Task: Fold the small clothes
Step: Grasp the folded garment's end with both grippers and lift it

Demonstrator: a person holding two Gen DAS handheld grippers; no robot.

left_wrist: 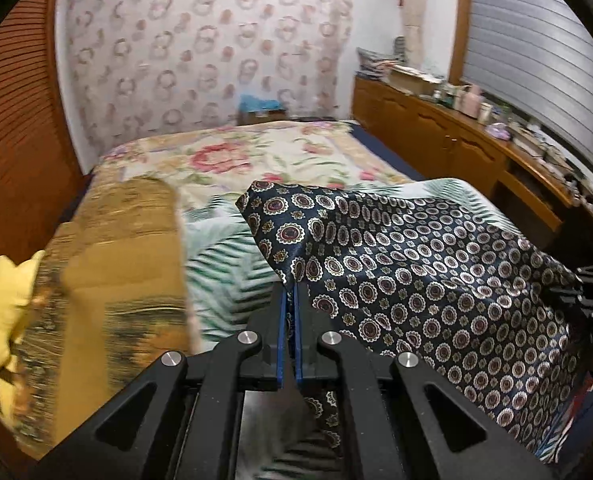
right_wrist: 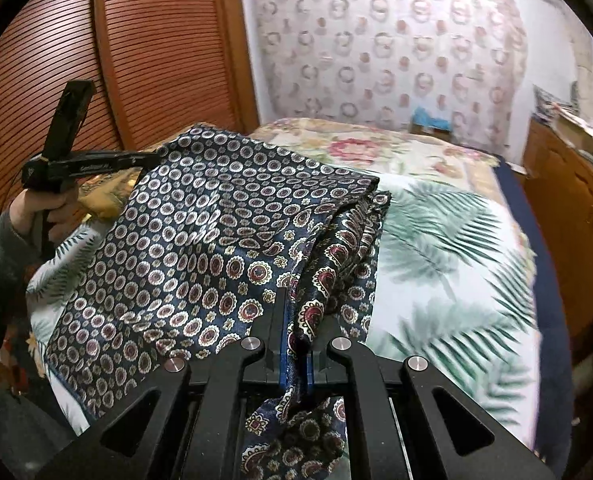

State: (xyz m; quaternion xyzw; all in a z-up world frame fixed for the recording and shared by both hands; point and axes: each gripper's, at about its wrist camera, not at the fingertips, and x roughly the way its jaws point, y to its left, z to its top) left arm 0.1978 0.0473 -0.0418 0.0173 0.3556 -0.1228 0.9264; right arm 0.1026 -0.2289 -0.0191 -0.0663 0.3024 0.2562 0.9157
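Observation:
A dark navy silky cloth (left_wrist: 436, 280) printed with round medallions hangs lifted above the bed, stretched between both grippers. In the left wrist view my left gripper (left_wrist: 292, 292) is shut on its near edge, the blue pads pressed together with fabric pinched between them. My right gripper (right_wrist: 296, 300) is shut on a bunched, paisley-bordered edge of the same cloth (right_wrist: 200, 248), and more fabric droops under its fingers. The right wrist view also shows the left gripper's black body (right_wrist: 76, 164) held in a hand (right_wrist: 40, 208) at the left. A bit of the right gripper's body (left_wrist: 588, 292) shows at the left view's right edge.
Under the cloth lies a white sheet with green palm leaves (right_wrist: 456, 264) on a bed with a floral cover (left_wrist: 236, 156). A tan patterned cushion (left_wrist: 116, 280) and a yellow soft toy (left_wrist: 8, 304) sit at the left. A wooden cabinet (left_wrist: 436, 136) with clutter runs along the right.

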